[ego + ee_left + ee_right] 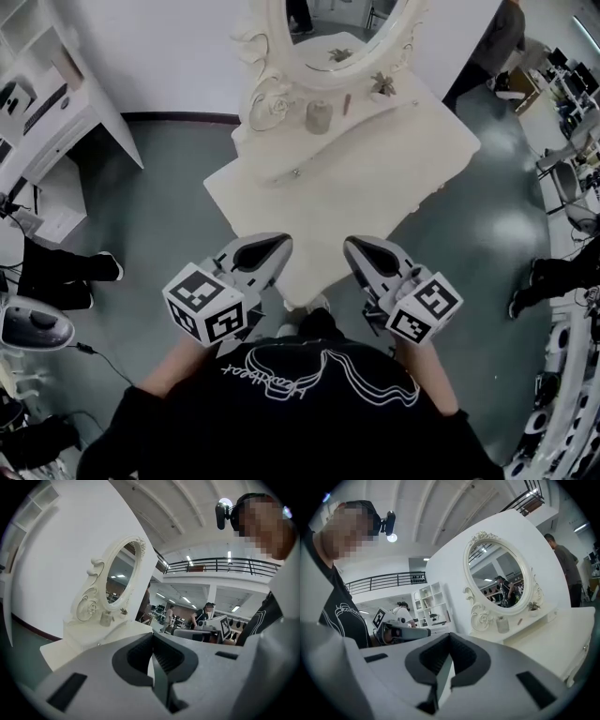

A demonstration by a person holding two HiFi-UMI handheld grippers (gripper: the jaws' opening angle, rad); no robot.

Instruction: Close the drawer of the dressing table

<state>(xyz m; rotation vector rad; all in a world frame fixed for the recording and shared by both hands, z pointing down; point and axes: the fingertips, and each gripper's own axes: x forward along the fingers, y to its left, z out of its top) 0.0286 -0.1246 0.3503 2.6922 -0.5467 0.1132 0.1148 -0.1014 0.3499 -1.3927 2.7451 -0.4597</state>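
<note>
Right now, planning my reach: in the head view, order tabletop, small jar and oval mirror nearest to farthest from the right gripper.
1. tabletop, directly ahead of the right gripper
2. small jar, at the table's back
3. oval mirror, behind the jar

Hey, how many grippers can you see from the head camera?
2. The left gripper is at lower left, the right gripper at lower right, both shut, pointing toward the dressing table. None seems hidden.

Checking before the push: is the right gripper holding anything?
No, the right gripper has its jaws closed together with nothing between them.
</note>
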